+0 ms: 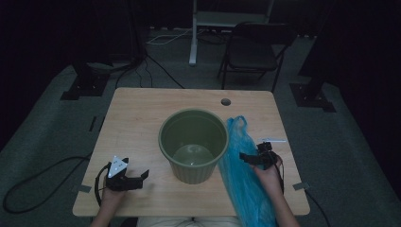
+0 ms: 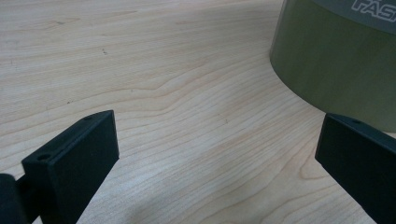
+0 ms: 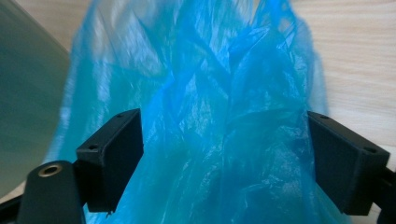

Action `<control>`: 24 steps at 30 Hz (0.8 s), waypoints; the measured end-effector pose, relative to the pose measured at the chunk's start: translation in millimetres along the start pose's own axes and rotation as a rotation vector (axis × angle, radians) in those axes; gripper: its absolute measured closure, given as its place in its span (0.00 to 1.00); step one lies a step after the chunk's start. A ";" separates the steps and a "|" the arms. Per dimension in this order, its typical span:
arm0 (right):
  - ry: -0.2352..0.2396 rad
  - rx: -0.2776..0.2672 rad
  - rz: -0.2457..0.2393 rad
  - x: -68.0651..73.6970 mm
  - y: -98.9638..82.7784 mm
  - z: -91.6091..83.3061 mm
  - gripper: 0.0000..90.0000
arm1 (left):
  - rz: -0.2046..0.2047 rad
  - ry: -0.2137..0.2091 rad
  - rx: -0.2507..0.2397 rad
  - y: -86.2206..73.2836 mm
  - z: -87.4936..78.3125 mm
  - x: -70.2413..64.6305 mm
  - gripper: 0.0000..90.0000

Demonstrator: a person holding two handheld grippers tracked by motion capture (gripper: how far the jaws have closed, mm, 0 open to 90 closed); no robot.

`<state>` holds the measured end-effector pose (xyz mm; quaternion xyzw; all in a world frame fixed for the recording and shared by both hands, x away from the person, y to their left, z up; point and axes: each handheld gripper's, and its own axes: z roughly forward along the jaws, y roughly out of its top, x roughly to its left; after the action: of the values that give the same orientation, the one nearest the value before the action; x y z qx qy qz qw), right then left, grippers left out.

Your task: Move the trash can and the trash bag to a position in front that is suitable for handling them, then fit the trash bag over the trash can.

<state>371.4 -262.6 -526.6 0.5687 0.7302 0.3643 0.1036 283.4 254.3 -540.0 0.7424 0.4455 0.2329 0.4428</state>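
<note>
One blue bag (image 1: 246, 184) lengthwise front-to-back beside bin (image 1: 193, 142)

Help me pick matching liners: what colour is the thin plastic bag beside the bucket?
Translucent bright blue plastic bag, clearest in the right gripper view.

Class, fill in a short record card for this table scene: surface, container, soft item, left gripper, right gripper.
surface: wooden table
container: green bucket, upright at the table's middle
soft item: blue plastic bag, lying flat beside the bucket, on the right in the high view
left gripper: open over bare wood, near the bucket's base
right gripper: open, jaws either side of the bag, pads not pressing it
</note>
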 end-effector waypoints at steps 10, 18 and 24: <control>-0.073 -0.006 -0.109 27.0 -11.1 18.8 0.17 | 0.007 0.002 -0.001 -0.2 -0.3 -0.6 0.00; -0.118 -0.020 -0.255 45.2 -13.7 24.5 0.54 | 0.006 0.003 -0.003 -0.1 -0.3 -0.4 0.00; -0.090 -0.044 -0.255 45.0 -9.3 28.6 1.00 | -0.003 -0.001 -0.005 -0.2 -0.7 0.3 0.00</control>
<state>365.6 -210.8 -541.3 0.4847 0.7830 0.3381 0.1942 282.9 254.8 -539.8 0.7408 0.4456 0.2330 0.4453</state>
